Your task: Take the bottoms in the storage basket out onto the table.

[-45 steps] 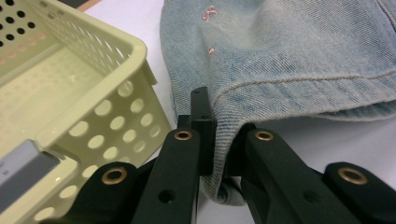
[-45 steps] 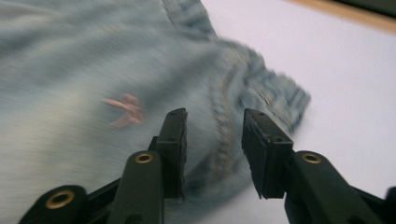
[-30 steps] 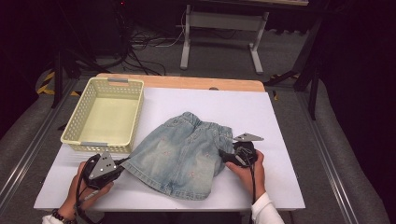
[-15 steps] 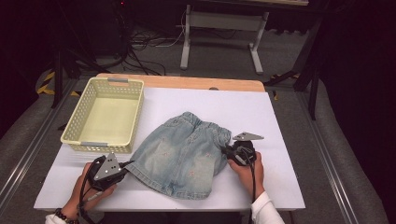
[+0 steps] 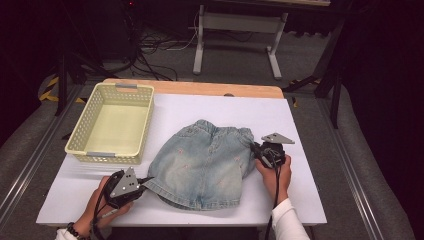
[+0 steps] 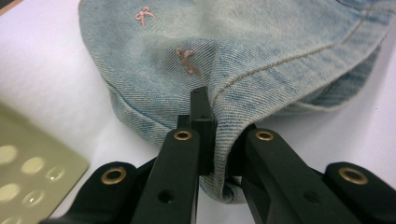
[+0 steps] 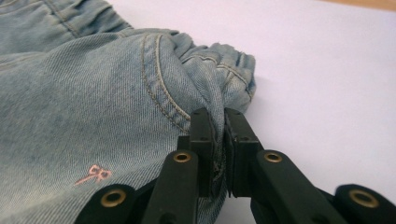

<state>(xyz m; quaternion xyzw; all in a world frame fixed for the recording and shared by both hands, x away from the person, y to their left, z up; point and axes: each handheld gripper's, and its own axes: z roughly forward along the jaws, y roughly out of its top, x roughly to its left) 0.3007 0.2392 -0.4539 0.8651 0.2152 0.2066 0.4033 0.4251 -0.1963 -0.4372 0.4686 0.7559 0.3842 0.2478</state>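
While the denim skirt [image 5: 202, 167] lies flat on the white table [image 5: 305, 200] just beside the pale basket [image 5: 111, 124], the left gripper [image 6: 215, 135] pinches its hem corner, the fold hiding the pad faces. The right gripper [image 7: 218, 140], whose jaws have just been closing, clamps the gathered waistband edge, and that hand [image 5: 274, 175] covers its body.

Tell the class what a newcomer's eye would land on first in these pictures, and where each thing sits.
First comes the pale denim skirt, spread near the front of the white table and dotted with small pink embroidered bows. The left hand-held gripper pinches its hem corner, and the right hand-held gripper, whose jaws have just been closing, is clamped on the side by the gathered waistband. To the left stands an empty pale yellow basket with perforated walls.
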